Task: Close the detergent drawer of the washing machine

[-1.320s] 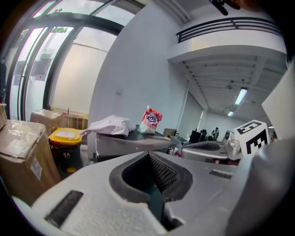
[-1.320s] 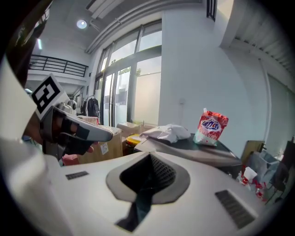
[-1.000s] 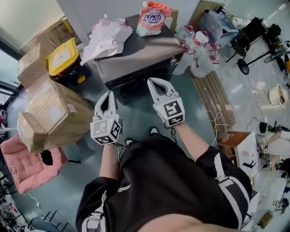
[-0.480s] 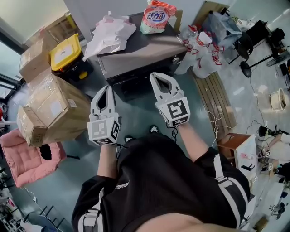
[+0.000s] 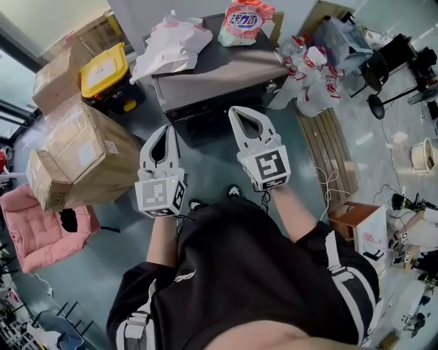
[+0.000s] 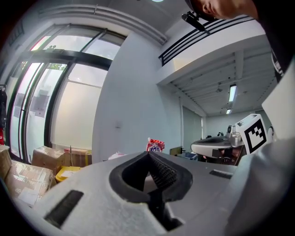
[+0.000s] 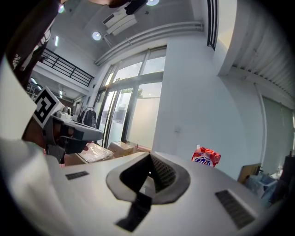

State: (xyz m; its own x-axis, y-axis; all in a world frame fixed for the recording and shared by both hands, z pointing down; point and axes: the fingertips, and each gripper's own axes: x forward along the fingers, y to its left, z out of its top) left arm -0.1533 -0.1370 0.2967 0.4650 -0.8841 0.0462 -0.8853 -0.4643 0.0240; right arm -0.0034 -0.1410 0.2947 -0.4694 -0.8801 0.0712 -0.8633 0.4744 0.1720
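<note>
- The cardboard box [image 5: 75, 154] at the far left plays no part in the job.
- The left gripper [image 5: 165, 130] is clenched on nothing. It is held level in front of the person, near the washing machine but not touching it.
- The washing machine [image 5: 219, 72] stands straight ahead, with a white bag [image 5: 171, 48] and a detergent pouch [image 5: 244, 20] on its lid. Its front is seen too steeply to make out the drawer, so I cannot tell whether it is in or out.
- The right gripper [image 5: 236, 111] is also clenched and empty, near the machine's front edge but apart from it.
- Nothing is being pushed right now, so I judge the closing push either not begun or finished.
</note>
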